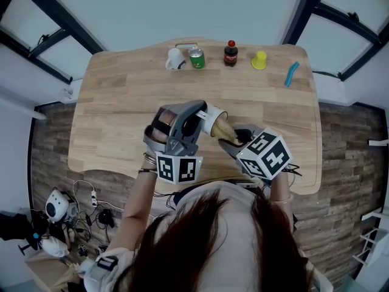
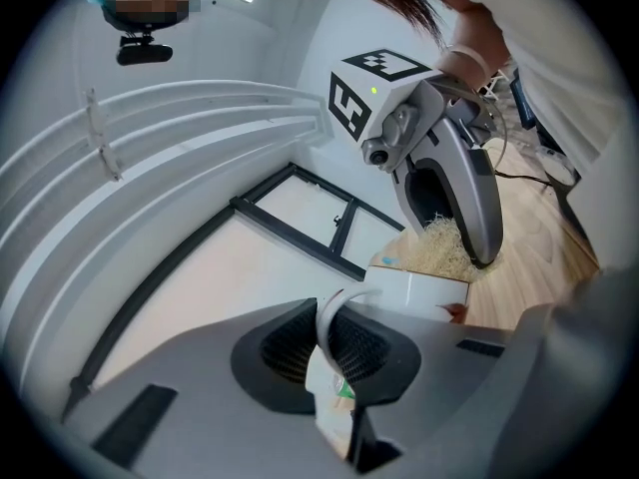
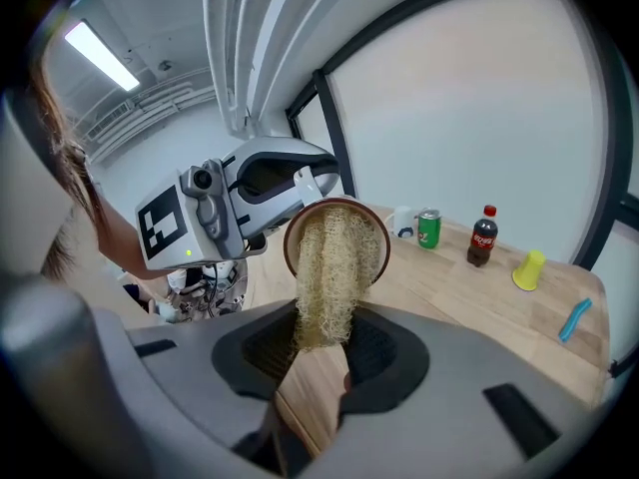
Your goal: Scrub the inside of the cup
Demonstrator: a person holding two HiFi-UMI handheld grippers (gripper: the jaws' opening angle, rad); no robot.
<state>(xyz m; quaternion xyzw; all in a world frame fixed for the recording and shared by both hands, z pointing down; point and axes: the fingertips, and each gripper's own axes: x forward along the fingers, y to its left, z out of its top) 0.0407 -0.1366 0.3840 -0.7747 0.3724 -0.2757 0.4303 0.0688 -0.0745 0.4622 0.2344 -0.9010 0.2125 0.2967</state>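
A pale wooden table [image 1: 121, 102] stands in a white-walled room with dark window frames, on a floor of wood-look planks. Loose cables [image 1: 91, 202] lie on the floor at the table's near left corner. Above the near half of the table, the left gripper [image 1: 196, 119] has its jaws pressed together on the thin white handle [image 2: 334, 317] of the cup [image 1: 213, 119]. The cup is in the air, clear of the tabletop, tipped on its side with its mouth turned to the right. Its outside is white and its rim and inside are brown. A straw-coloured fibrous scrubber [image 1: 223, 129] reaches into that mouth, covers the middle of the opening and trails out over the rim. The right gripper [image 1: 236, 139] pinches the near end of the scrubber between its jaws and points it at the cup. A hand and wrist show behind each gripper. Along the far edge of the table, well apart from the cup, stand a white mug [image 1: 175, 59], a green can [image 1: 196, 58] just beside it, a dark soda bottle [image 1: 230, 53] with a red cap and a yellow tumbler [image 1: 259, 60] upside down. At the far right lies a blue stick-shaped thing [image 1: 292, 74], too small to identify.
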